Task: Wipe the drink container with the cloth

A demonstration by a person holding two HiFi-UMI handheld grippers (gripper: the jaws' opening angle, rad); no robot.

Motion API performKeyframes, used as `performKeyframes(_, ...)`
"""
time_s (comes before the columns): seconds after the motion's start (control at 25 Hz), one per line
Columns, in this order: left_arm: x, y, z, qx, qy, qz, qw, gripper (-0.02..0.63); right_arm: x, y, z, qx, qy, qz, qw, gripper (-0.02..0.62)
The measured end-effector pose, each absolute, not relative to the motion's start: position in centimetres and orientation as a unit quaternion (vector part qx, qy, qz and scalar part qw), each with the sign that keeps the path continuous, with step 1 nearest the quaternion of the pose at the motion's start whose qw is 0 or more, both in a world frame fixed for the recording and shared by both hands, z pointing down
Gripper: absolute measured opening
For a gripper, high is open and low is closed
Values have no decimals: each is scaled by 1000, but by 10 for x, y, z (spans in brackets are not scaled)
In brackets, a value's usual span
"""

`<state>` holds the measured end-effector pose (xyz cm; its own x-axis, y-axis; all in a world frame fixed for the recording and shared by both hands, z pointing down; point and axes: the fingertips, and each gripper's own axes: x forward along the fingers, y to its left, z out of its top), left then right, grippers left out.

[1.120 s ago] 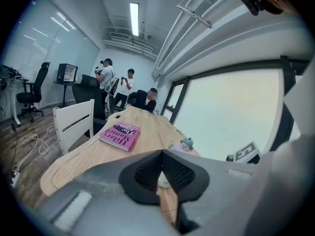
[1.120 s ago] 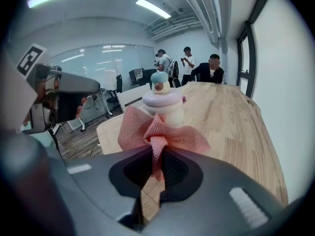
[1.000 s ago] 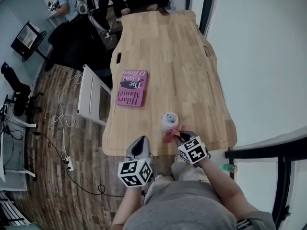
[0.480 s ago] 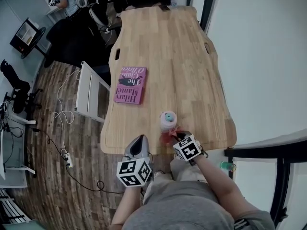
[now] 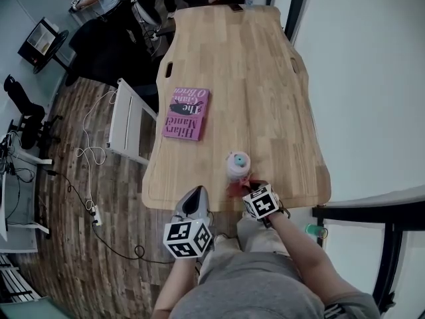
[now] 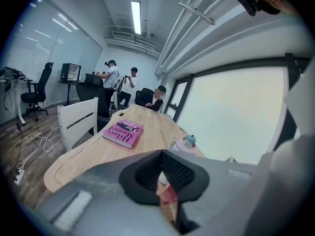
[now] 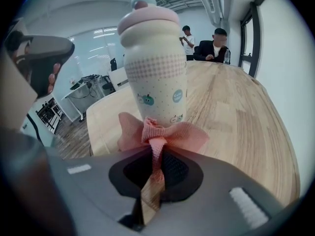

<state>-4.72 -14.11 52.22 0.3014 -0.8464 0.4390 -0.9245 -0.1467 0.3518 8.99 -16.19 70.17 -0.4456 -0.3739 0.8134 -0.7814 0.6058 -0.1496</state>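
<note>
1. The cup (image 5: 238,165) stands upright on the table (image 5: 265,98), close to the near edge and about midway along it. It is cream with a pink lid.
2. The right gripper (image 7: 155,156) has its jaws pinched tight on a pink cloth (image 7: 157,132). The cloth bunches out in front of the jaws like a bow.
3. That bunched cloth presses against the lower side of the cup, on the side facing the person.
4. From above, the right gripper (image 5: 246,191) reaches in over the near edge, with the cloth (image 5: 237,187) between it and the cup.
5. The left gripper (image 6: 162,161) has its jaws closed together with nothing between them.
6. The left gripper (image 5: 195,195) hangs just off the near edge, to the left of the cup and apart from it.
7. A pink book (image 5: 185,113) lies flat near the left edge, well beyond the cup.
8. A white chair (image 5: 126,121) stands on the floor beside the left edge.
9. People (image 6: 130,85) are gathered at the far end.
</note>
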Motion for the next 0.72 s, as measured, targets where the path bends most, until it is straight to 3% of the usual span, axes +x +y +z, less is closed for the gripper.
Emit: performKeyframes(0.72,-61,-121,513,764,-580,57,278,2,84,-132,667,397,-812,253,344,29)
